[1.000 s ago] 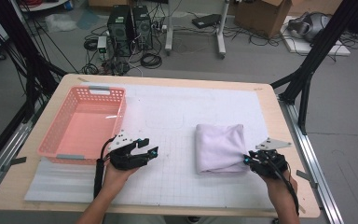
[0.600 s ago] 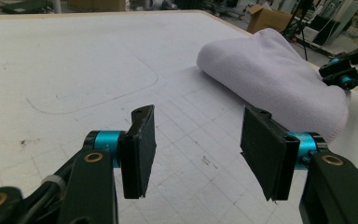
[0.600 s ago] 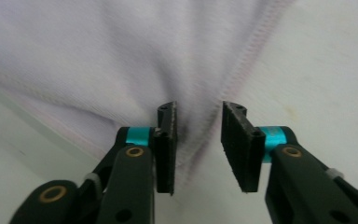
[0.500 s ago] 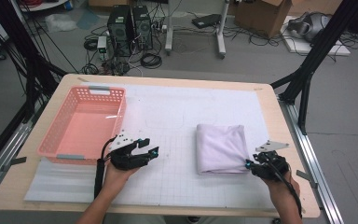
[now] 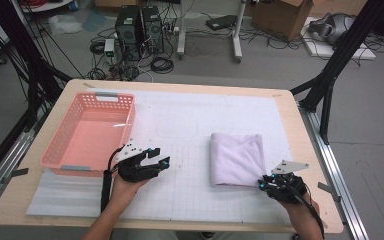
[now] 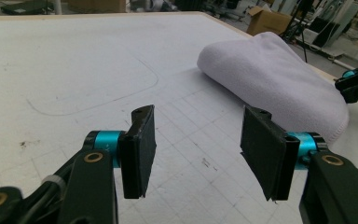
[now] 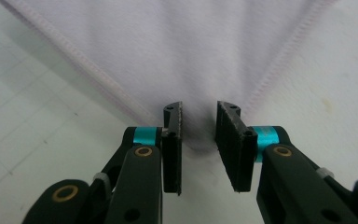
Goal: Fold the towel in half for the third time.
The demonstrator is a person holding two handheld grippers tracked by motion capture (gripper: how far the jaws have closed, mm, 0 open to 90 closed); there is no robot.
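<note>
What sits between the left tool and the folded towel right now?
Nothing visible does. Bare white mat lies between the open left tool and the folded towel. The right tool is already at the towel's near right corner.

Black gripper (image 7: pixel 199 135), teal collars, brass screws, trailing cable

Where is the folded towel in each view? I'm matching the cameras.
High view: folded towel right of centre, by the right gripper.
Left gripper view: upper right, beyond the open jaws.
Right gripper view: across the top, its corner between the jaws.
Shared landmark: the gridded mat.
</note>
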